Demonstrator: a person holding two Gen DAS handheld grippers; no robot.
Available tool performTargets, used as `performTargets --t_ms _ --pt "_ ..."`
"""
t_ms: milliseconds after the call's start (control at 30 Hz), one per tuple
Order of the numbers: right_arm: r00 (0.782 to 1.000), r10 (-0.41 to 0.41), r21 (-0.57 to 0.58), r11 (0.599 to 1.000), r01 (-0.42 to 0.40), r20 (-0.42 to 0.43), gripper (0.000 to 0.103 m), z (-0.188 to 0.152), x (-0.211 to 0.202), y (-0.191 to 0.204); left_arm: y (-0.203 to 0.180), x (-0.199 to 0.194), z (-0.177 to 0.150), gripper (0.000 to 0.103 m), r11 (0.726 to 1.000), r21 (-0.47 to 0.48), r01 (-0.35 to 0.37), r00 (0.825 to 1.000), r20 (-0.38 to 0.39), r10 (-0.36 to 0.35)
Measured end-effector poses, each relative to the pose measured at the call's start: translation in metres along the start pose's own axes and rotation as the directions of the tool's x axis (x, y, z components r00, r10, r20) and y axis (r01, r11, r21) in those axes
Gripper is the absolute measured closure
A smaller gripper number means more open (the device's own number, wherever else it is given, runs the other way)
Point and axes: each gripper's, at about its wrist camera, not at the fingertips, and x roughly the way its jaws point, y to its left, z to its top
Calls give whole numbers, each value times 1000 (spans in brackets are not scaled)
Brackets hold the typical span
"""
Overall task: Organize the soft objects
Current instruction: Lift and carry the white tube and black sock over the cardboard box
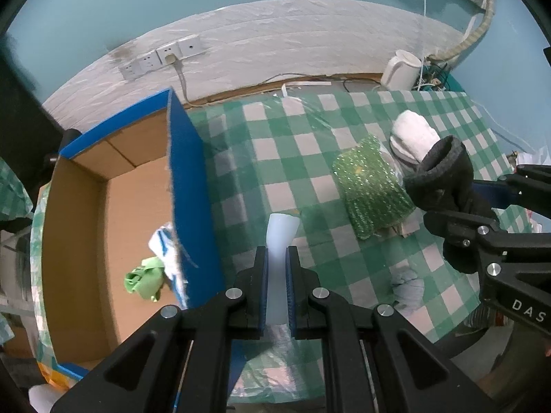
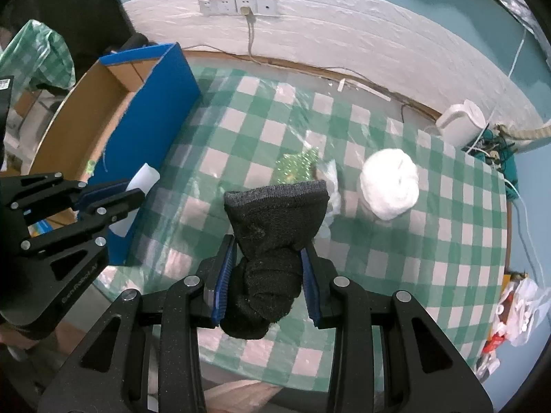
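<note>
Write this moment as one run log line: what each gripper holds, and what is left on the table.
left gripper: shut on pale foam sheet | right gripper: shut on black sock | table: white sock ball, green beaded pouch

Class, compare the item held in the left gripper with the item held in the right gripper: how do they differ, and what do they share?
The pale foam piece in the left gripper is whitish, smooth and slim; the black sock in the right gripper is dark, knitted and bulky. The foam piece stands straight; the sock is bunched, its cuff flaring. Both are clamped above the checked tablecloth.
</note>
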Motion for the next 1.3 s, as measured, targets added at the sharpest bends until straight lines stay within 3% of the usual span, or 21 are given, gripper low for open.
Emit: performTargets --t_ms 833,1300 --pt "999 26 -87 996 -24 24 68 41 -6 68 75 -28 -14 94 993 -114 -14 998 56 20" --pt "998 66 -157 985 -64 12 68 69 5 124 128 -23 -32 94 977 -210 -25 999 36 34"
